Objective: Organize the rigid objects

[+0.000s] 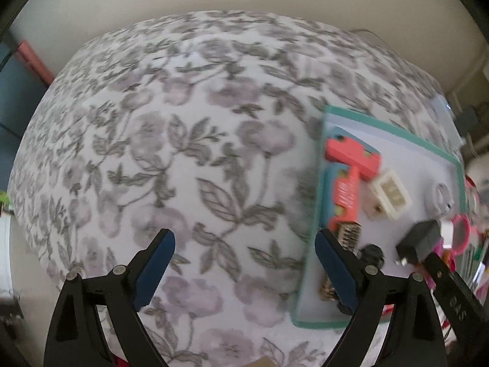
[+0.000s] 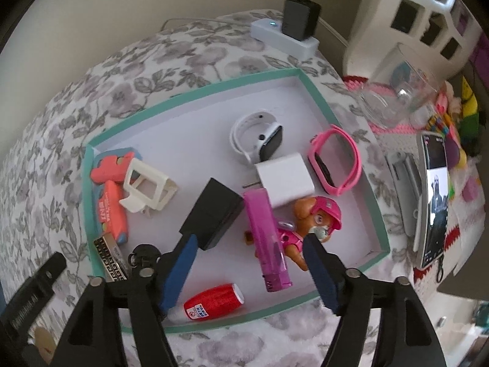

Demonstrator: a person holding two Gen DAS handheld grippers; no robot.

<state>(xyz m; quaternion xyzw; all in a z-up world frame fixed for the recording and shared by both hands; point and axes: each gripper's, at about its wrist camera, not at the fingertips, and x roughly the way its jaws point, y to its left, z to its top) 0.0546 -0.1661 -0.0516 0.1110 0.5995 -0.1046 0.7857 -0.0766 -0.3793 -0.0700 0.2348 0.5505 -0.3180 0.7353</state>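
Right hand-held gripper [image 2: 247,263] sits lowest in its view, jaws spread wide, nothing between the blue pads; it hangs over the near part of the tray [image 2: 195,94].

Left hand-held gripper [image 1: 244,263] is also wide open and empty, over bare floral cloth [image 1: 183,122] to the left of the tray [image 1: 397,134].

Surface: soft, rounded, covered in white cloth with grey-purple flower print. Could be a bed or a covered worktop, cannot tell which.

Tray: shallow, white inside, teal rim, lying flat on the cloth. Contents, from the right wrist view:
- red toy gun [image 2: 111,189] on a blue card, at the left wall
- cream plastic bracket [image 2: 148,188] touching the toy gun
- black charger block [image 2: 214,214] mid-tray, just beyond the left finger
- white charger [image 2: 285,180] beside a white smartwatch [image 2: 256,136]
- pink watch [image 2: 334,160] at the right wall
- purple lighter [image 2: 269,238] leaning against a pink pup figurine [image 2: 308,223]
- red can [image 2: 214,302] lying on its side by the near rim
- patterned gold-black lighter [image 2: 110,252] at the near-left corner

Room: cream wall behind. White power strip [image 2: 284,35] with a black adapter [image 2: 301,20] plugged in, at the far edge of the cloth. Phone [image 2: 434,198] propped upright to the right, screen lit, beside a clear glass jar [image 2: 397,98] and coloured toy clutter.
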